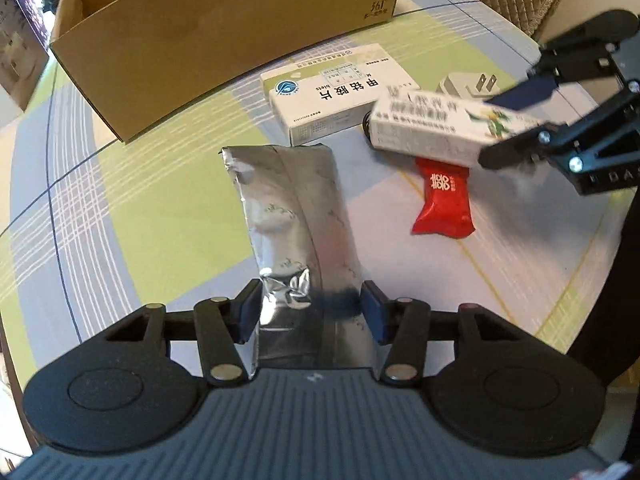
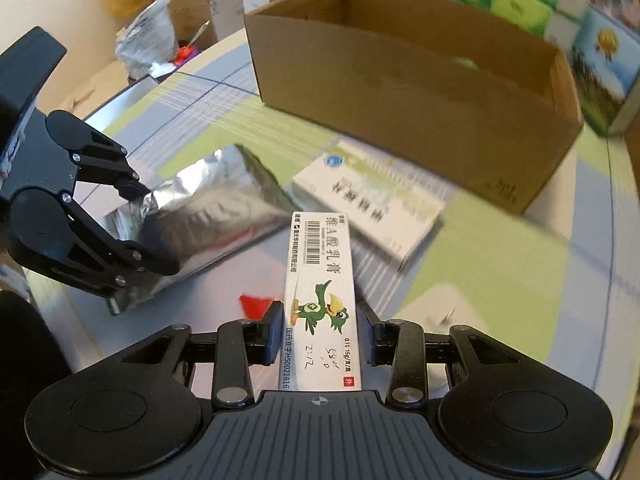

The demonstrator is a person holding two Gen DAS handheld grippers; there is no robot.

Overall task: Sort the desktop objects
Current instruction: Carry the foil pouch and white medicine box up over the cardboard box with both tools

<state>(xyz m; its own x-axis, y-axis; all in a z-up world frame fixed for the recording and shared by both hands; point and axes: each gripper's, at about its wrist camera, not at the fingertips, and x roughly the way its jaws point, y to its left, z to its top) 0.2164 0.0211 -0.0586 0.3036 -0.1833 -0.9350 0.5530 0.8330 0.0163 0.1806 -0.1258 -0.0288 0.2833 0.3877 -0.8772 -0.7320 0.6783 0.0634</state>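
Observation:
My left gripper is shut on a silver foil pouch, which lies lengthwise away from me on the table; the same pouch and left gripper show at the left of the right wrist view. My right gripper is shut on a narrow white ointment box with a green bird print, held off the table. In the left wrist view that box hangs blurred at the right, in the right gripper. An open cardboard box stands at the back.
A larger white medicine box lies in front of the cardboard box. A red candy wrapper and a white plug adapter lie under the held box. The checked tablecloth covers a round table; clutter stands beyond its edge.

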